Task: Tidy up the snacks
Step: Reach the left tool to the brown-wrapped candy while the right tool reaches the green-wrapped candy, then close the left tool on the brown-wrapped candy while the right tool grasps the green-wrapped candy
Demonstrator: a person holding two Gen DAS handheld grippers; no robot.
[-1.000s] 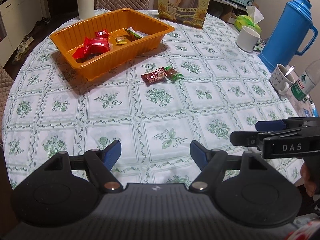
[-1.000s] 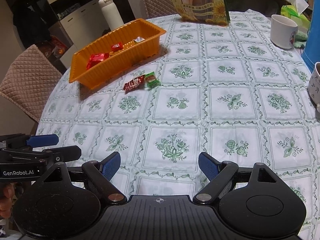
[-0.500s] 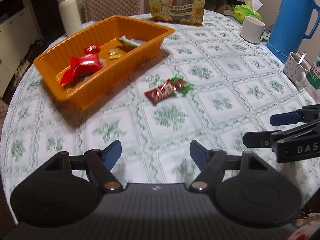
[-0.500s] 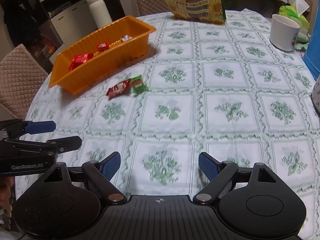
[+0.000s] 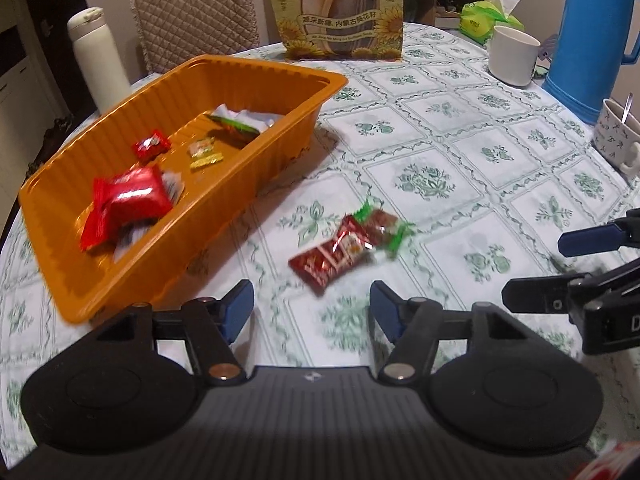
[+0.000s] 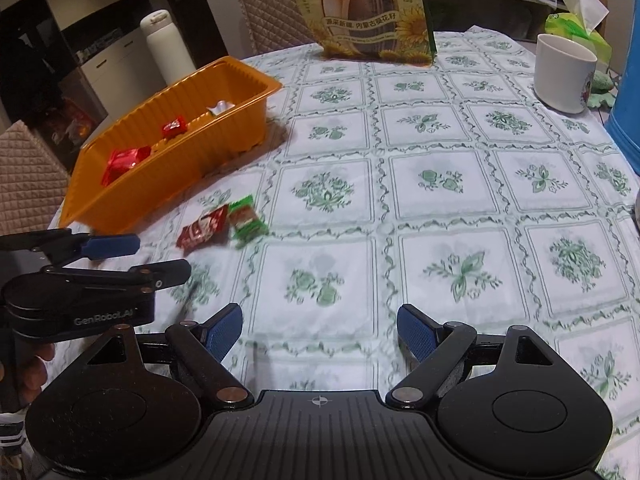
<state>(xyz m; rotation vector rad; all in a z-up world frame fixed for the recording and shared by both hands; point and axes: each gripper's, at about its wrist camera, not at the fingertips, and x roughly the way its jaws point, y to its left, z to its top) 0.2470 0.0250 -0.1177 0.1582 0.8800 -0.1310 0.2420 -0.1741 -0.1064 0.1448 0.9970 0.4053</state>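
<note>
Standing far left beside tabletop (image 5: pixel 460 152): white bottle (image 5: pixel 98 60). Padded chair (image 5: pixel 196 12) behind. Orange tray (image 5: pixel 168 216) on green flower cloth, few snacks inside. Dark red snack (image 5: pixel 332 254) and green-end snack (image 5: pixel 380 224) lie touching on cloth, near tray. Left gripper (image 5: pixel 312 306) fingers just closing some, nothing between, apart, snacks just ahead. Sunflower seed bag (image 5: pixel 340 8) at back. White cup (image 5: pixel 514 54), blue jug (image 5: pixel 592 36) right. Right gripper (image 6: pixel 320 328) fingers wide apart, nothing between.

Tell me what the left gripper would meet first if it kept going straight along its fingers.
Probably the dark red snack packet lying on the tablecloth, just ahead of the left gripper. Its fingers have just been closing, nothing between them yet. Depth is uncertain.
</note>
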